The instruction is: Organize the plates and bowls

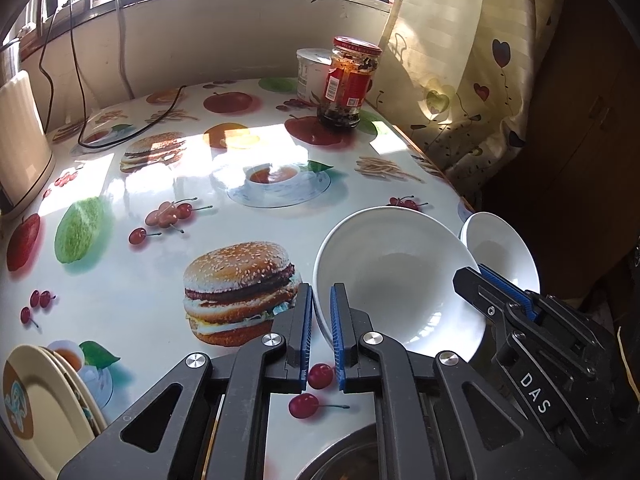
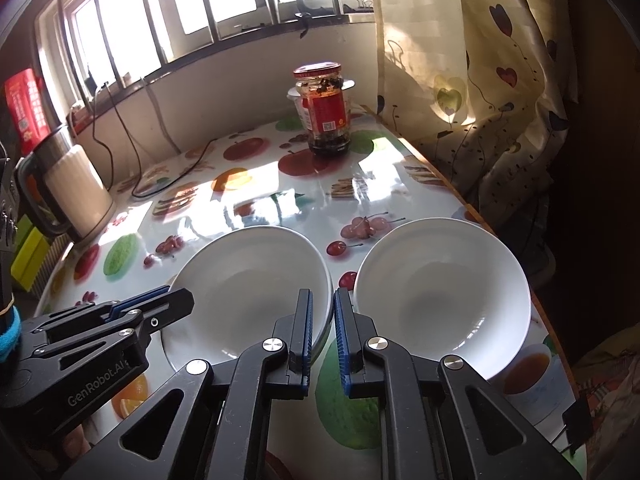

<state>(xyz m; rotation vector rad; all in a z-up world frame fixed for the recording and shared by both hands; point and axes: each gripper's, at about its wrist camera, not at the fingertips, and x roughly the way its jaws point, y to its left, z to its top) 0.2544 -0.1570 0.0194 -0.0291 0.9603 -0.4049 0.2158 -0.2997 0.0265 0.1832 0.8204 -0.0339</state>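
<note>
Two white bowls sit on the fruit-print table. My left gripper [image 1: 321, 300] has its jaws narrowly apart astride the near-left rim of the left bowl [image 1: 396, 276]; it also shows in the right wrist view [image 2: 176, 296]. My right gripper [image 2: 322, 304] has its jaws narrowly apart astride the right rim of that same bowl [image 2: 248, 292]; it shows in the left wrist view [image 1: 476, 272]. The second bowl [image 2: 440, 300] stands just right of it, near the table's right edge [image 1: 500, 252]. Stacked cream plates [image 1: 44, 400] lie at the near left.
A red-labelled jar [image 1: 348, 84] and a white tub [image 1: 312, 72] stand at the far side by the curtain [image 2: 480, 80]. A kettle [image 2: 68, 188] and a black cable [image 1: 120, 136] are at the far left. A metal bowl [image 1: 344, 456] is under my left gripper.
</note>
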